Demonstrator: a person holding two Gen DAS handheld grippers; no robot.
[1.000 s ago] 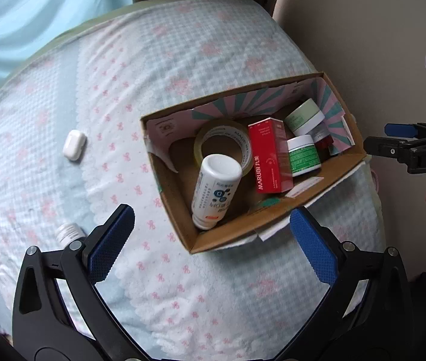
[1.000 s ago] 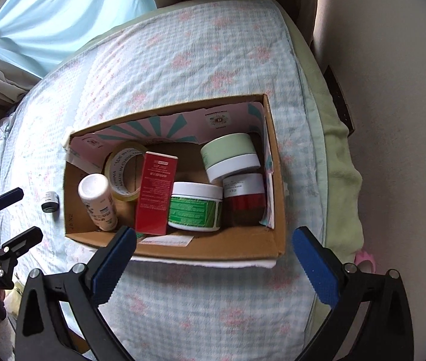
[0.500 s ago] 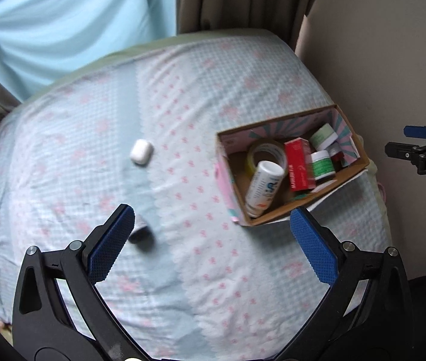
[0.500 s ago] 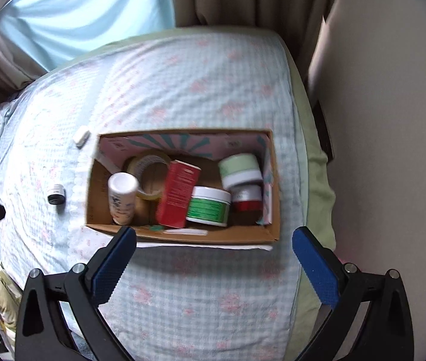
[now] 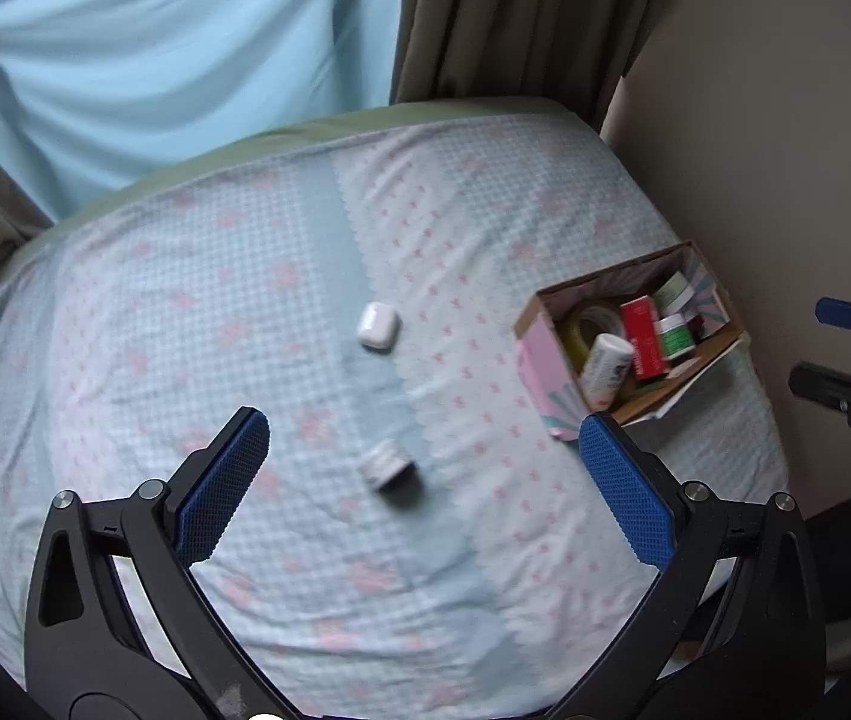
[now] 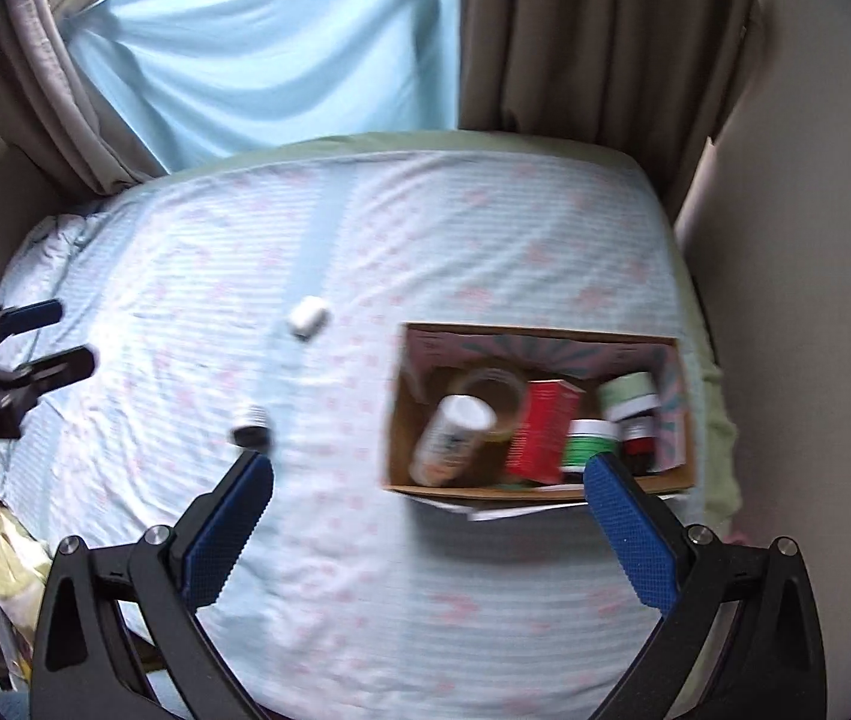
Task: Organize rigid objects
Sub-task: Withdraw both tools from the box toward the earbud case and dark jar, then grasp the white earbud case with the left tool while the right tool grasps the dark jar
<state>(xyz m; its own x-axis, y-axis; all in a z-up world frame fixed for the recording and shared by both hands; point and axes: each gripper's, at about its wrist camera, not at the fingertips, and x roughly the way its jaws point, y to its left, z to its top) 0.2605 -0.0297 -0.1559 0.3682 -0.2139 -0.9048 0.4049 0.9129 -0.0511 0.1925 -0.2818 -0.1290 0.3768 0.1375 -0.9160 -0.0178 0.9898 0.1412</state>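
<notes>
Left gripper (image 5: 424,483) hangs above the bed with its blue pads spread wide, nothing between them. Just past its fingers, at about twelve o'clock in its own view, lies a small dark-capped bottle (image 5: 389,469), blurred, on its side on the bedspread (image 5: 185,312). Further up, also near twelve, sits a white earbud case (image 5: 377,327), apart from the bottle. Out at two o'clock is the cardboard box (image 5: 551,372), near the bed's wall-side edge.

Right gripper (image 6: 428,525) is splayed open too, empty, hovering over the sheet. At about one o'clock from it the box (image 6: 545,489) shows its load: a white bottle (image 6: 452,438) leaning at the left end, a tape roll (image 6: 494,396) behind it, a red carton (image 6: 542,429) in the middle, a green-labelled jar (image 6: 587,441) beside that, a pale green jar (image 6: 629,393) and a red-labelled jar (image 6: 641,435) at the right end. The dark-capped bottle (image 6: 251,426) lies at eleven o'clock, the case (image 6: 308,317) beyond it.
</notes>
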